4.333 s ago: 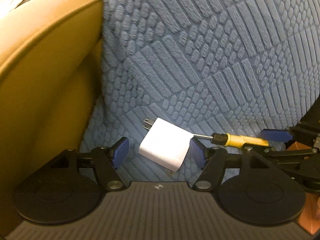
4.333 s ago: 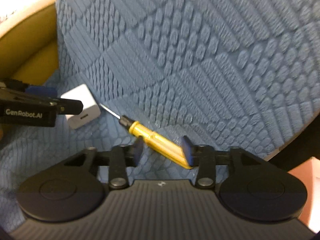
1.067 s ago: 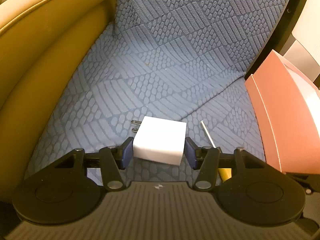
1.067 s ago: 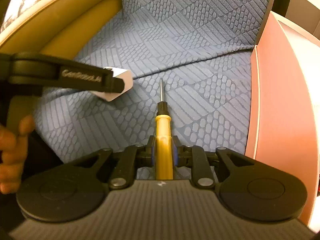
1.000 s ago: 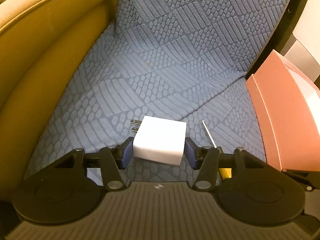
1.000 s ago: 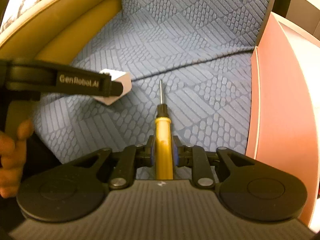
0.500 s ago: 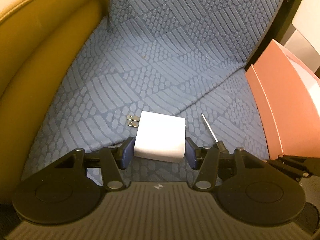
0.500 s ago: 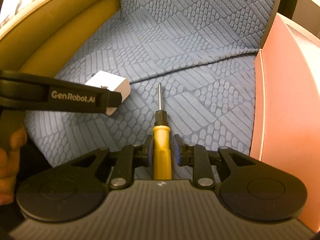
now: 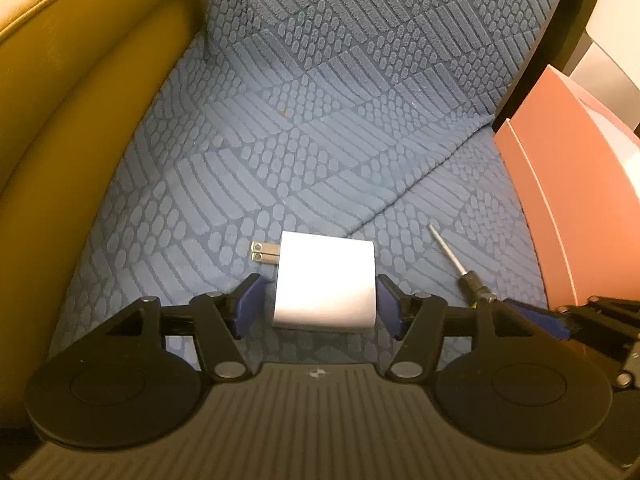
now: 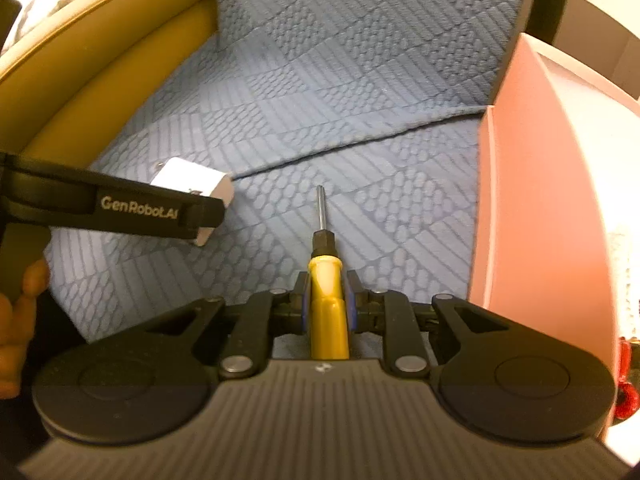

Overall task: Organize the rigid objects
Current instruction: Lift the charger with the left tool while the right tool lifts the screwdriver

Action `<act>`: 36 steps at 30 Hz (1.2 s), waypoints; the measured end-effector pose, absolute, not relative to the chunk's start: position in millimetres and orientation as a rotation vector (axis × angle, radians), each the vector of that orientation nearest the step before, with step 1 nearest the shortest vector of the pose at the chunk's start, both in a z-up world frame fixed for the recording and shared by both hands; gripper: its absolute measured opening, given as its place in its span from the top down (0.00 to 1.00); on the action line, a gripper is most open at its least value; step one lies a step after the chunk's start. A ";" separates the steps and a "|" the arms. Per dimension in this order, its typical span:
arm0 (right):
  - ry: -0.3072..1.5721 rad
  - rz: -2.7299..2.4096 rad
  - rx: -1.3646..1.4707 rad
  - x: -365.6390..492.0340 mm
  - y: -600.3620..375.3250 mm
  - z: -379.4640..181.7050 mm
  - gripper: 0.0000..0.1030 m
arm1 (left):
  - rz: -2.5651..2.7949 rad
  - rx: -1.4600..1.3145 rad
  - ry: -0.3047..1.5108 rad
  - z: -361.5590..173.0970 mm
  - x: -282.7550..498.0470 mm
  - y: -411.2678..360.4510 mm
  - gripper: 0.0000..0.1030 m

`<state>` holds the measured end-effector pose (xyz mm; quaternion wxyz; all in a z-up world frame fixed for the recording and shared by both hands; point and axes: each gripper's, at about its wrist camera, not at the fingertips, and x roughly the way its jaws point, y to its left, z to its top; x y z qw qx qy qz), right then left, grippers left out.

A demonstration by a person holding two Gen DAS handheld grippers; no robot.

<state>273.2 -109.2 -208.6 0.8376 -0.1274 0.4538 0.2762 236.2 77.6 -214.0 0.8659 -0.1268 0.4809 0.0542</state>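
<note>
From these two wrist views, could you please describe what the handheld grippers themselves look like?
Both are matte black plastic. The left gripper and right gripper each have a ribbed dark-grey body with a small logo, two round discs, linkage arms with silver rivets, and blue finger pads. The left one's side reads "GenRobot.AI" in white. No cables or sleeves show.

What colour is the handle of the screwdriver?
Yellow, with a black collar; the screwdriver handle shows best in the right wrist view.

Blue patterned seat cushion [image 9: 320, 128], mustard armrest [image 9: 80, 100], pink box [image 10: 532, 200].
</note>
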 end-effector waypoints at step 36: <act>0.989 0.561 -0.181 285.2 -109.7 -196.2 0.79 | 0.142 -0.260 0.980 -202.4 235.4 73.5 0.44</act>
